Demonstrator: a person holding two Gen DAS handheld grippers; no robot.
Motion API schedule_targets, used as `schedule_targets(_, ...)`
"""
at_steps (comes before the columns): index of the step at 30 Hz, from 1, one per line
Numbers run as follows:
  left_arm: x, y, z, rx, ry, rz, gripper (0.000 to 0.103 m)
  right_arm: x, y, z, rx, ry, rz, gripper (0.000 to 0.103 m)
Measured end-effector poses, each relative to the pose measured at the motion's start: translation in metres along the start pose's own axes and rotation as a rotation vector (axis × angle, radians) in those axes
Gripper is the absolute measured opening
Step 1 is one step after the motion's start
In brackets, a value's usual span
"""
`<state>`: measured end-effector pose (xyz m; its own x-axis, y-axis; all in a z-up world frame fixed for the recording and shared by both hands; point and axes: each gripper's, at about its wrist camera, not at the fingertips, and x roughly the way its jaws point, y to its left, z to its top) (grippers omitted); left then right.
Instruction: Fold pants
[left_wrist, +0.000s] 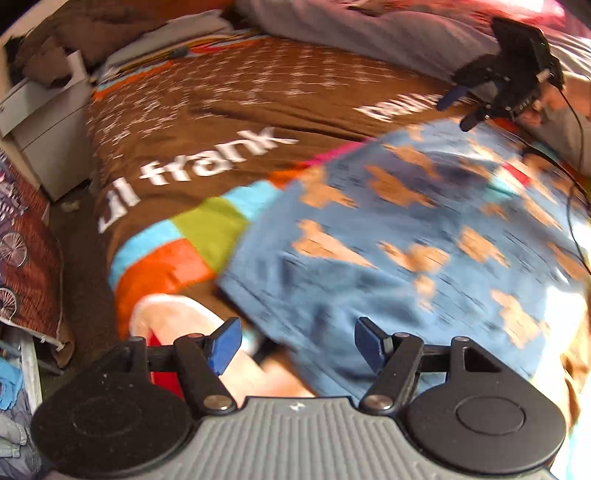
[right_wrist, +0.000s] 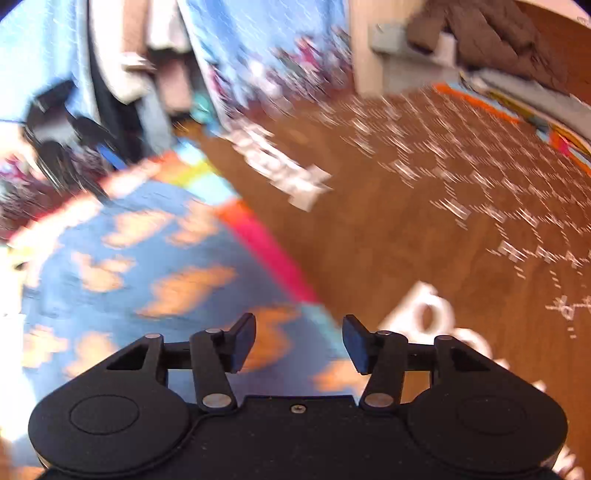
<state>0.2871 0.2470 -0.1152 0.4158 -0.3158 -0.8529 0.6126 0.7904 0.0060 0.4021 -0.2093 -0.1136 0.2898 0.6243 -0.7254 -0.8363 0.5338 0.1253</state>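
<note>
The pants (left_wrist: 406, 240) are blue with orange shapes and lie flat on a brown bedspread (left_wrist: 229, 122). They also show in the right wrist view (right_wrist: 147, 266), at the left. My left gripper (left_wrist: 297, 343) is open and empty, just above the near edge of the pants. My right gripper (right_wrist: 299, 343) is open and empty, above the pants' edge where it meets the bedspread. The right gripper also shows in the left wrist view (left_wrist: 458, 110), at the far side of the pants. Both views are blurred by motion.
The bedspread has white lettering and a coloured border (left_wrist: 177, 251). A grey duvet (left_wrist: 369, 29) lies at the back. A white bedside cabinet (left_wrist: 48, 136) stands left. A pink slipper (left_wrist: 173, 317) and patterned cloth (left_wrist: 26, 251) lie by the bed.
</note>
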Motion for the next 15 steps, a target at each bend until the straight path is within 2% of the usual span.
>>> schedule_targets(3, -0.015, -0.033, -0.019, -0.007, -0.006, -0.086, 0.073, -0.02, 0.063, -0.019, -0.085, 0.004, 0.042, 0.068)
schedule_targets(5, -0.018, -0.05, -0.024, -0.004, -0.012, -0.137, 0.073, -0.024, 0.085, -0.03, -0.088, 0.034, 0.045, 0.068)
schedule_targets(7, -0.01, -0.063, -0.028, -0.003, 0.003, -0.167, 0.073, -0.025, 0.093, -0.039, -0.02, 0.048, 0.078, 0.068)
schedule_targets(8, -0.001, -0.066, -0.029, -0.006, 0.036, -0.18, 0.074, -0.024, 0.096, -0.043, 0.008, 0.057, 0.088, 0.068)
schedule_targets(11, 0.023, -0.076, -0.04, 0.039, 0.176, -0.157, 0.073, -0.028, 0.108, -0.049, 0.052, 0.064, 0.079, 0.068)
schedule_targets(13, 0.019, -0.081, -0.047, 0.085, 0.211, -0.178, 0.073, -0.035, 0.107, -0.048, 0.079, 0.056, 0.077, 0.069)
schedule_targets(15, 0.006, -0.079, -0.049, 0.074, 0.219, -0.22, 0.073, -0.045, 0.105, -0.047, 0.069, 0.047, 0.065, 0.075)
